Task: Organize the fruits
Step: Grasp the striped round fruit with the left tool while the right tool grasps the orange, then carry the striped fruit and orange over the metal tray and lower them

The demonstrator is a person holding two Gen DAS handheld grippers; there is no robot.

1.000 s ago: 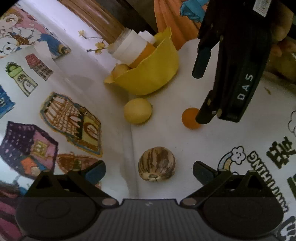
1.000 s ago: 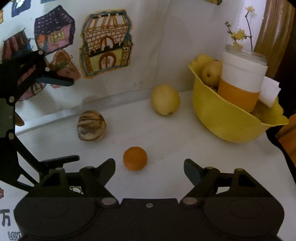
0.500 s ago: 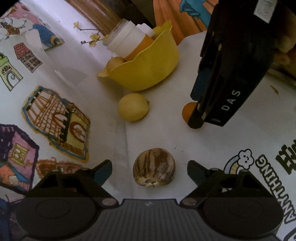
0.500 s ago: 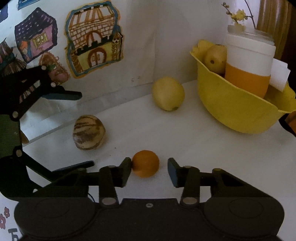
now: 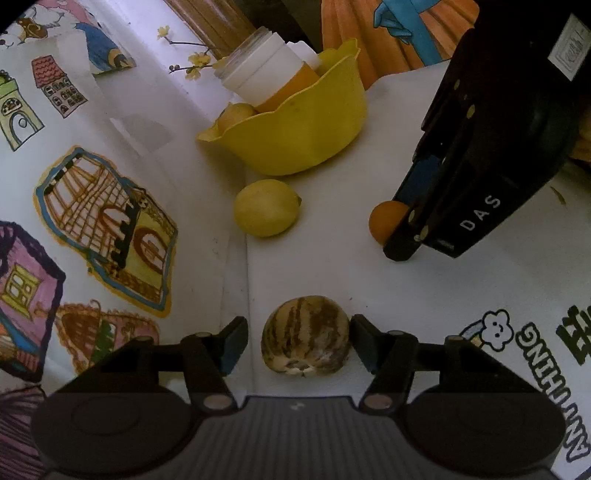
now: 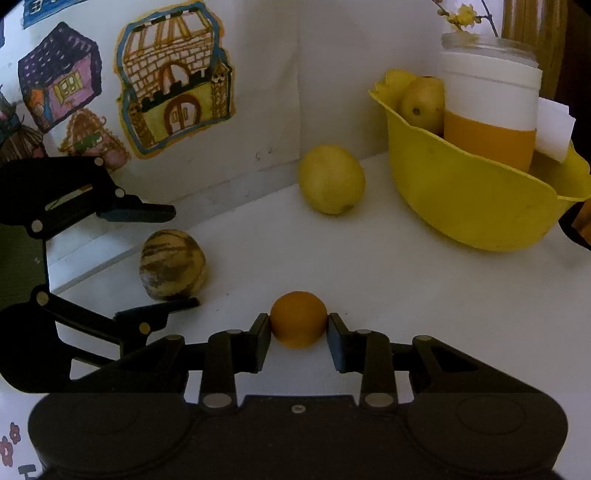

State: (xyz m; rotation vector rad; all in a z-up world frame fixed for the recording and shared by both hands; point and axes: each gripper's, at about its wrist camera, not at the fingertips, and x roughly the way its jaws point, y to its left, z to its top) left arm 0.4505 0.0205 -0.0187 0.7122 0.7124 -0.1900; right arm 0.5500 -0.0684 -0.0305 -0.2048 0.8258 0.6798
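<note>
White desk (image 6: 424,295) under childlike house drawings: the right gripper (image 6: 298,326) has just been closing, jaws pinching a small round orange fruit (image 6: 298,319). The left gripper (image 5: 295,341), jaws closing, straddles a striped brown-and-cream round fruit (image 5: 306,341), one side touching, the other just apart.

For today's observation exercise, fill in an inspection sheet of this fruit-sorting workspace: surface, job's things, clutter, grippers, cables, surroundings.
Surface: white table, bare between the fruits.
Job's things: small orange, striped melon and lemon on the table; yellow bowl holds a pear.
Clutter: orange-and-white cup and white paper in the bowl.
Grippers: right gripper jaws have just been closing, pads on the orange; left gripper jaws have just been closing, melon between, left pad not touching.
Cables: nothing seen.
Surroundings: house drawings on the wall; jar with yellow flowers.
</note>
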